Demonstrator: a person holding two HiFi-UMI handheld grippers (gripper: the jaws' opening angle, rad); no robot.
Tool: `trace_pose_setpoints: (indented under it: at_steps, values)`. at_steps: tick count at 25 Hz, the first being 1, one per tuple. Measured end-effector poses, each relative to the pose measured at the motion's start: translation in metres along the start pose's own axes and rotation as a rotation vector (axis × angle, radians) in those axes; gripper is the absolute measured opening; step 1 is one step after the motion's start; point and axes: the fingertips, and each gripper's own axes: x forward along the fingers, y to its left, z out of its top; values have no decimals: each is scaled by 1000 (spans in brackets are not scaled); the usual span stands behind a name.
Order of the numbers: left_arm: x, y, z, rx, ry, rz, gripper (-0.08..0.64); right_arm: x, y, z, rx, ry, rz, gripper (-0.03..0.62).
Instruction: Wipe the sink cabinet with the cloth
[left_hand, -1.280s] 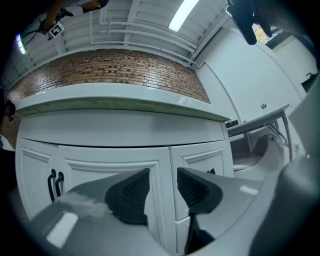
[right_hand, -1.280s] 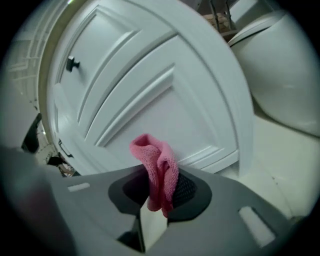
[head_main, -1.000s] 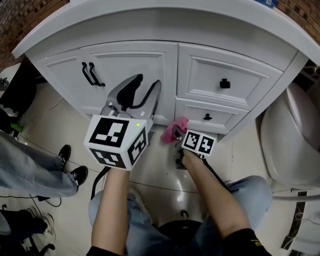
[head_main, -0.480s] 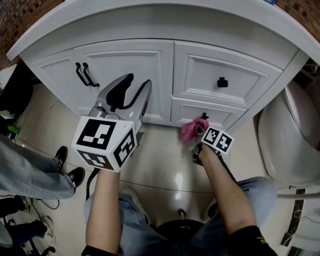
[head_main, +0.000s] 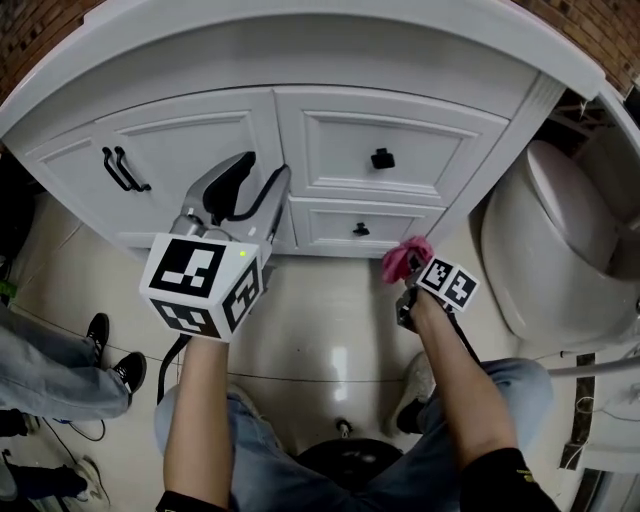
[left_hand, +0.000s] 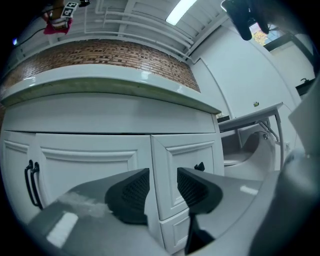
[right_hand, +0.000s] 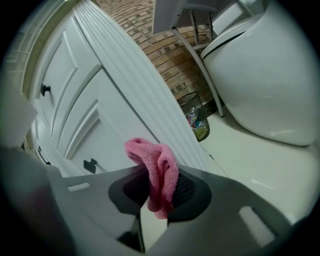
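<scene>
Between the right gripper's (right_hand: 161, 194) jaws a pink cloth (right_hand: 156, 167) is pinched, its bunched folds rising above them just in front of the fluted corner post (right_hand: 150, 95) of the white sink cabinet (head_main: 200, 150), with the lower drawer (head_main: 365, 226) to that gripper's left and a toilet (head_main: 560, 250) to its right; whether cloth and post touch cannot be told. Off to its left and higher, the left gripper (left_hand: 163, 187) points at the seam between cabinet door (left_hand: 90, 170) and drawers, its jaws a narrow gap apart with nothing between them.
</scene>
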Motion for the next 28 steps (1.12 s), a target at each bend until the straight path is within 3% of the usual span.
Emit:
trace_pose_setpoints:
  at_steps: [4,11,16,19,24,28]
  values:
    - [-1,-1,-5,21,20,7,169,15,43,-36,-69,75,82,71]
    - [-26,10,-15,49,61,22,172,52,158,-128,-196,222,330,71]
    - [-48,19,-27,63,104,28,173,72,212,-149,-151,224,420,71]
    - [-50,18,-32,98,126,16,173,80,206,-149,-106,228,387,71]
    - [-23,-10,-36,98,130,-68,179,75,126,-117,-115,204,220,71]
    - [9,-47,-35,88,113,-162,179,55,69,-83,-48,150,124,71]
